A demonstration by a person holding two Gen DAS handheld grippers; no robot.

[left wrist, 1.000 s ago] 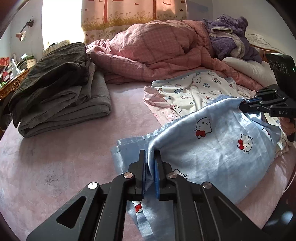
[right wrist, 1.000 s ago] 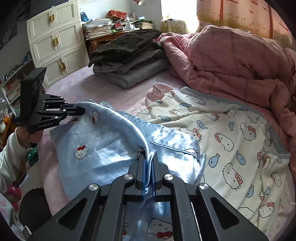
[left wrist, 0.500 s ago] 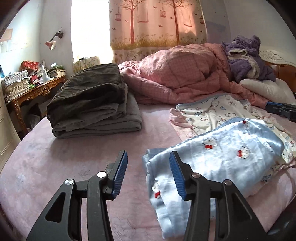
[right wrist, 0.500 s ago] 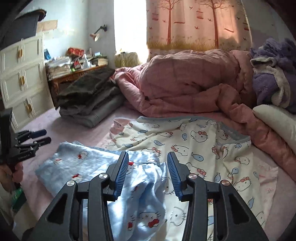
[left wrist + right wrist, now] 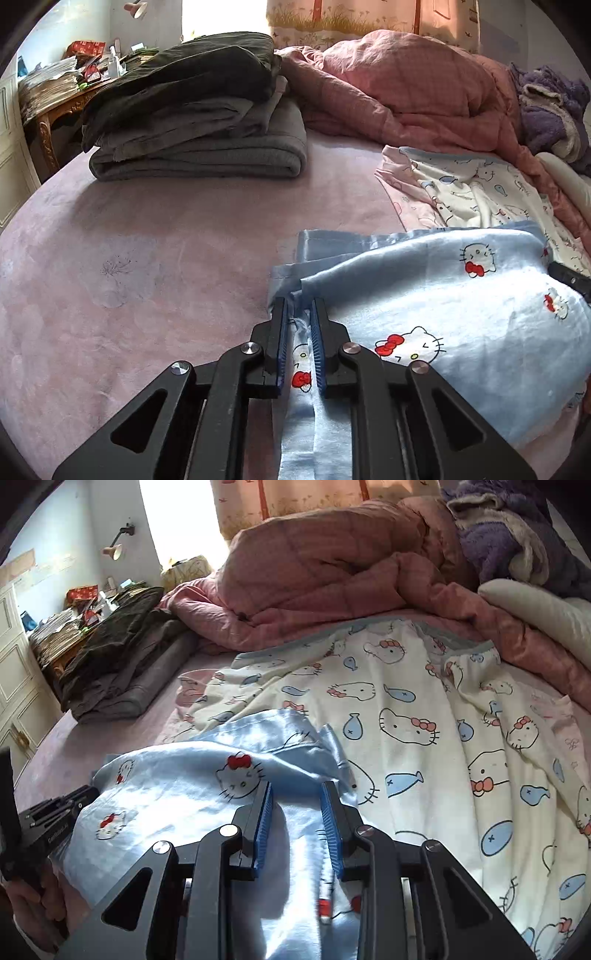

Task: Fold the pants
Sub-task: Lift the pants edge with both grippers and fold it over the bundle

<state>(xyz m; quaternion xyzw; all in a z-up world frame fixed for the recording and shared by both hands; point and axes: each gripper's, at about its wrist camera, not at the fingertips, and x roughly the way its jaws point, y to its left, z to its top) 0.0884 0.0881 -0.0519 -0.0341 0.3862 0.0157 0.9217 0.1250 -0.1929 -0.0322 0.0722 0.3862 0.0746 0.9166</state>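
Observation:
The light blue satin pants (image 5: pixel 443 306) with cat-face prints lie folded on the pink bed sheet (image 5: pixel 147 258). My left gripper (image 5: pixel 298 301) sits low over their left edge. Its jaws are closing to a narrow gap, with a bunched fold of the fabric between the tips. My right gripper (image 5: pixel 295 786) rests on the pants (image 5: pixel 177 786) at their right end. Its jaws are closing too but stand wider, with blue cloth between the pads, which do not press on it. Each gripper shows at the edge of the other's view: the right gripper (image 5: pixel 569 277), the left gripper (image 5: pixel 55 812) held by a hand (image 5: pixel 29 893).
A stack of folded dark and grey clothes (image 5: pixel 199 122) sits at the back left of the bed. A cream cat-print garment (image 5: pixel 406 720) lies spread beside the pants. Behind are a pink quilt (image 5: pixel 406 81), purple fleece (image 5: pixel 550 99), a cluttered desk (image 5: pixel 55 85) and a white cabinet (image 5: pixel 11 664).
A second ago both grippers were shut on the lifted pants. They then let go and opened wide, leaving the pants on the bed. Now both are lower, jaws narrowed around the fabric.

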